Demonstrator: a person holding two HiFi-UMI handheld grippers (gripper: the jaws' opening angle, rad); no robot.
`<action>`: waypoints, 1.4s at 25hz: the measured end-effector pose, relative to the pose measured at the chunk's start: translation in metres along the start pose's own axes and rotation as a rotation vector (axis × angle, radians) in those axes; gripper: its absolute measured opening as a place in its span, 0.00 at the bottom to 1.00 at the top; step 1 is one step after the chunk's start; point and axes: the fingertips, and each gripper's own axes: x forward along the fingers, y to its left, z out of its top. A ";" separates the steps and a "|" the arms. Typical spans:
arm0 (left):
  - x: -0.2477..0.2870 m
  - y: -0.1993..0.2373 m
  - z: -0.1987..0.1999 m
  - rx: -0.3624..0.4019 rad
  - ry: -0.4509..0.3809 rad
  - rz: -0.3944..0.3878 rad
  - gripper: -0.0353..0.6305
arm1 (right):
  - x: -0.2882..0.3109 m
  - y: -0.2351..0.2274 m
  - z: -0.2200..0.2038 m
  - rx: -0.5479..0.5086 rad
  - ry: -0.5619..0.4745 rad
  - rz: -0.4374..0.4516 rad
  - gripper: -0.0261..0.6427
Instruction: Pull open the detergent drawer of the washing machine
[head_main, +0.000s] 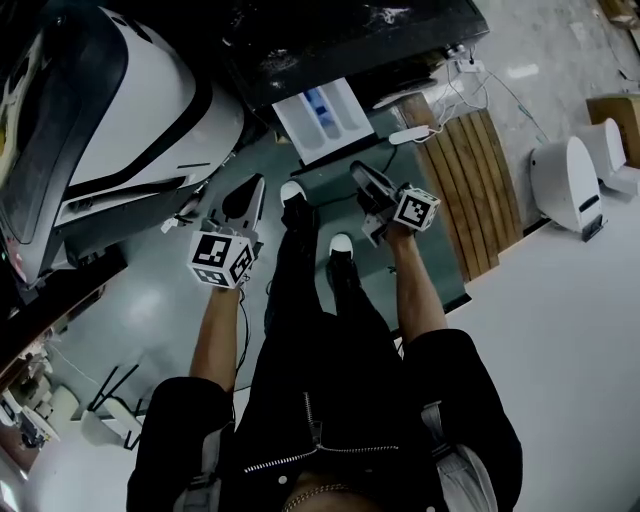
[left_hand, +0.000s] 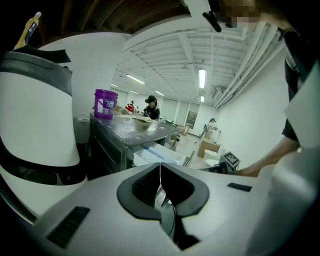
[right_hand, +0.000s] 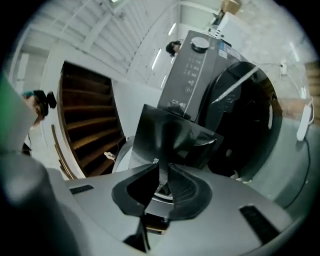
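In the head view the washing machine (head_main: 350, 40) has a dark top, and its white detergent drawer (head_main: 325, 118) with a blue insert stands pulled out of the front. Below the drawer and apart from it, my right gripper (head_main: 365, 180) points at it; a narrow gap shows between the jaws, with nothing in it. My left gripper (head_main: 245, 195) hangs further left, shut and empty. The left gripper view shows the drawer (left_hand: 157, 154) jutting from the machine (left_hand: 125, 135). In the right gripper view the machine's round door (right_hand: 245, 115) and control panel (right_hand: 192, 65) lie ahead of my right gripper (right_hand: 162, 172).
A large white rounded machine (head_main: 130, 110) stands close on the left. A wooden slatted platform (head_main: 470, 180), cables with a power strip (head_main: 410, 135) and a white rounded appliance (head_main: 570, 180) lie to the right. A purple bucket (left_hand: 105, 103) sits on the washer's top. My shoes (head_main: 293, 192) are between the grippers.
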 end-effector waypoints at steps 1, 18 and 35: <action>-0.002 -0.001 0.003 0.004 -0.006 0.004 0.09 | -0.002 0.003 -0.003 -0.038 0.027 -0.026 0.09; -0.051 -0.055 0.047 0.064 -0.132 0.074 0.09 | -0.041 0.092 0.024 -0.761 0.116 -0.338 0.04; -0.102 -0.116 0.085 0.129 -0.247 0.110 0.09 | -0.085 0.241 0.060 -1.043 -0.058 -0.283 0.04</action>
